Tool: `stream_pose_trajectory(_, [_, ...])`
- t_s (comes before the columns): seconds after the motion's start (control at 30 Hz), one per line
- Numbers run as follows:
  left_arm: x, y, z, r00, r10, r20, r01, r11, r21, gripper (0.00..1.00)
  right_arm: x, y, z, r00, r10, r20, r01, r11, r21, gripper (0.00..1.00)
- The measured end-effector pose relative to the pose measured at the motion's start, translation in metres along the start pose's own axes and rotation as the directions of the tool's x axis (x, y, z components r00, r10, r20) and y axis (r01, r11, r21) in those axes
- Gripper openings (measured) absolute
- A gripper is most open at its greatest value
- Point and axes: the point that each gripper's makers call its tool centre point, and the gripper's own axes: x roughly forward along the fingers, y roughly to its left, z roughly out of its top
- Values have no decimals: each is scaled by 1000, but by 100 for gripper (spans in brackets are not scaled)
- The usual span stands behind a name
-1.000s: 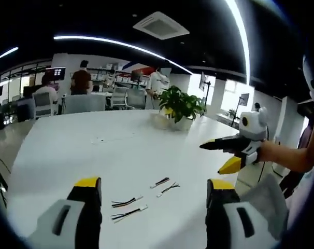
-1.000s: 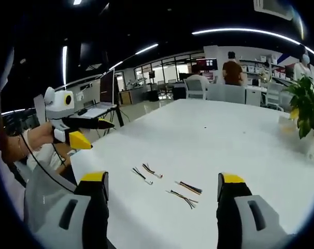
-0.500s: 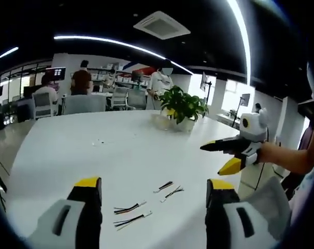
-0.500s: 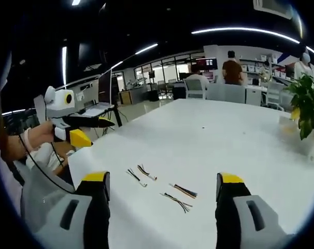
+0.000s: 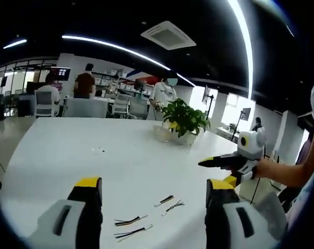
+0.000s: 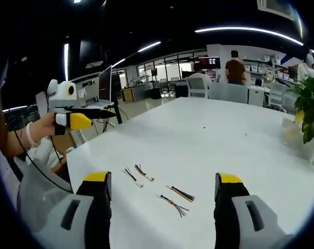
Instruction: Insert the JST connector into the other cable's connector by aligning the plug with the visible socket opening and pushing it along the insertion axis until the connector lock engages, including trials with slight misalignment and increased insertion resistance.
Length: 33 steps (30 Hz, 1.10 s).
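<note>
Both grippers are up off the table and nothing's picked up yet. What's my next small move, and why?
Probably lower the right gripper toward the nearest cable pair, which lies on the white table between its open jaws. The left gripper is open and empty too, above the other cables.

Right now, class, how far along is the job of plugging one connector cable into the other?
Nothing looks done yet. All four cables lie loose and unjoined on the white table: one pair of short cables and another pair of striped cables. Nothing is in hand: the left gripper and the right gripper both hover open above the table. Left to do: pick up a plug and a socket, align them, and push until the lock engages.
</note>
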Motion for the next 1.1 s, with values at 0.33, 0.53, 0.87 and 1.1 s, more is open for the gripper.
stream_pose_trajectory(0.33, [5, 17, -18, 995, 53, -80, -44, 994, 104, 80, 13, -4, -13, 999, 16, -34, -15, 1000, 12, 79])
stream_pose_trajectory(0.53, [13, 23, -29, 992, 57, -109, -44, 993, 114, 80, 20, -9, -16, 999, 17, -45, -17, 1000, 14, 78])
stream_pose_trajectory(0.87, [22, 18, -45, 989, 41, -142, -22, 991, 135, 80, 32, -20, -24, 997, 12, -81, -13, 1000, -17, 78])
stream_pose_trajectory(1.1, [28, 20, -56, 983, 40, -178, -12, 988, 155, 79, 37, -27, -27, 995, 11, -97, -13, 1000, -22, 78])
